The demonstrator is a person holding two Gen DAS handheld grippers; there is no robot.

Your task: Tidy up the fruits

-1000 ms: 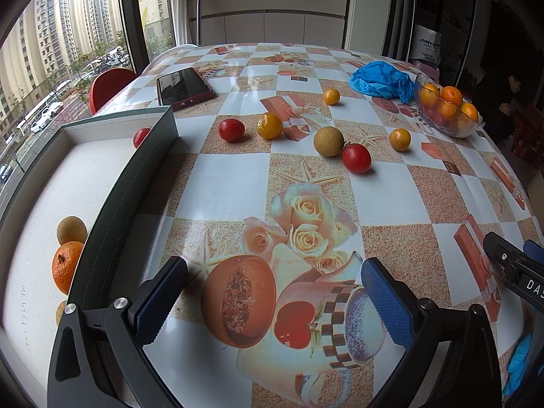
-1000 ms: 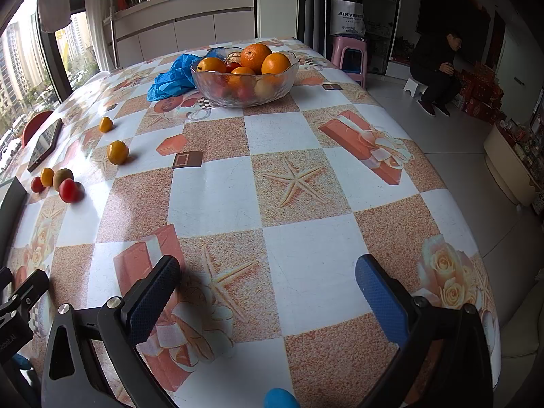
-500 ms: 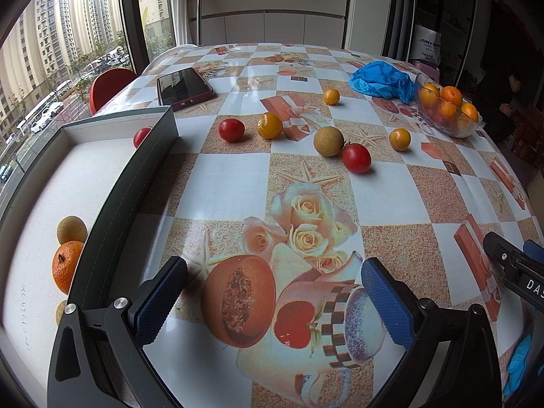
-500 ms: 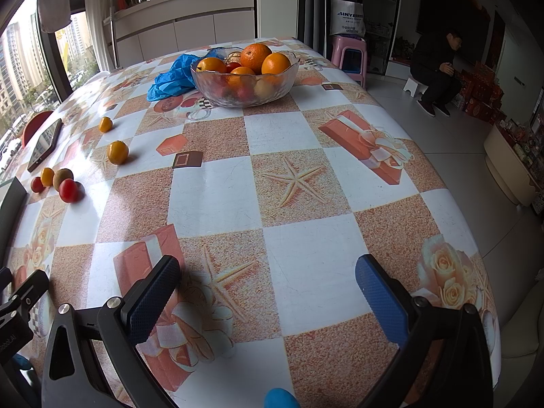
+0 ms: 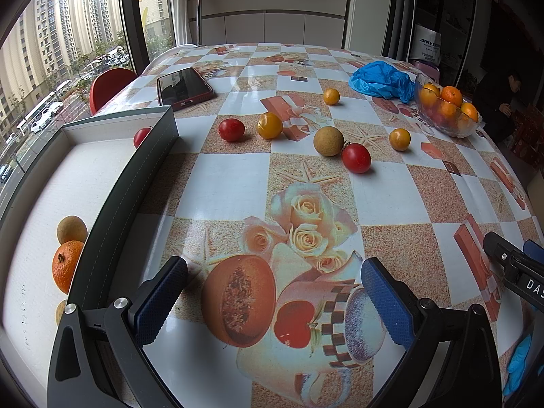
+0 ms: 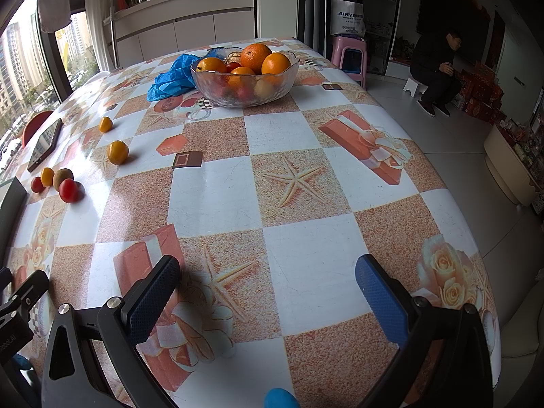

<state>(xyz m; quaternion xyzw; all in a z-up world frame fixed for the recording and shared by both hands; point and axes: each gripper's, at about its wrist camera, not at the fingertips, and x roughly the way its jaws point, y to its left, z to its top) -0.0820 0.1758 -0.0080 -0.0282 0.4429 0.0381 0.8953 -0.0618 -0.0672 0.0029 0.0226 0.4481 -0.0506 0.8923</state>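
Several small fruits lie loose on the patterned tablecloth: a red tomato [image 5: 231, 129], a yellow one [image 5: 270, 125], a brown round fruit [image 5: 328, 141], another red tomato [image 5: 356, 157] and two small orange fruits [image 5: 399, 139] [image 5: 331, 96]. A white box [image 5: 102, 136] at the left holds an orange [image 5: 66, 265], a brown fruit [image 5: 71, 229] and a red tomato [image 5: 141, 136]. A glass bowl [image 6: 244, 93] of oranges stands at the far side. My left gripper [image 5: 272, 289] is open near the table's front, nothing between its fingers. My right gripper [image 6: 268, 292] is open too, over bare tablecloth.
A phone [image 5: 184, 87] lies beyond the box, and a crumpled blue bag [image 5: 380, 81] sits next to the bowl. A red chair [image 5: 110, 83] stands at the table's left edge. A person [image 6: 437, 71] sits on a stool far right.
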